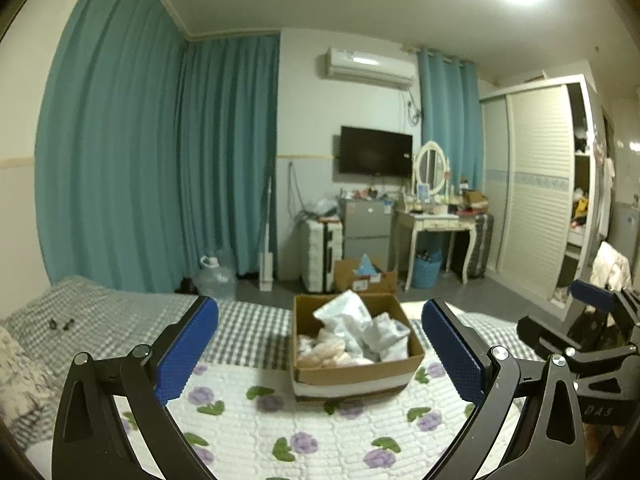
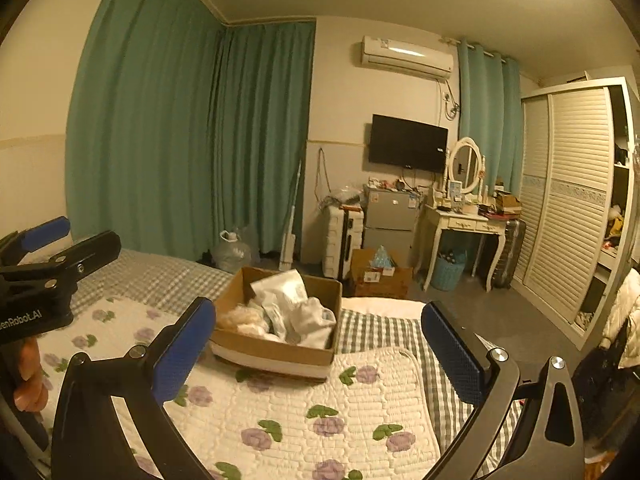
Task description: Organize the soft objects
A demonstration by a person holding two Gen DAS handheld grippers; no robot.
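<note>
A cardboard box (image 1: 360, 376) sits on the bed's flowered quilt (image 1: 304, 432), holding white soft packets (image 1: 360, 324) and a beige fluffy item (image 1: 324, 352). My left gripper (image 1: 320, 344) is open and empty, its blue fingers either side of the box, short of it. In the right wrist view the box (image 2: 276, 350) lies ahead to the left, with the packets (image 2: 296, 308) and the beige item (image 2: 244, 318) inside. My right gripper (image 2: 318, 344) is open and empty above the quilt (image 2: 304, 408). Each gripper shows at the edge of the other's view.
A grey checked sheet (image 1: 132, 312) covers the bed beyond the quilt. Past the bed's foot stand a second open carton (image 1: 366, 276), a suitcase (image 1: 322, 252), a small fridge (image 1: 368, 228), a dressing table (image 1: 434, 220) and a wardrobe (image 1: 536, 184). Two small dark items (image 1: 60, 324) lie on the sheet.
</note>
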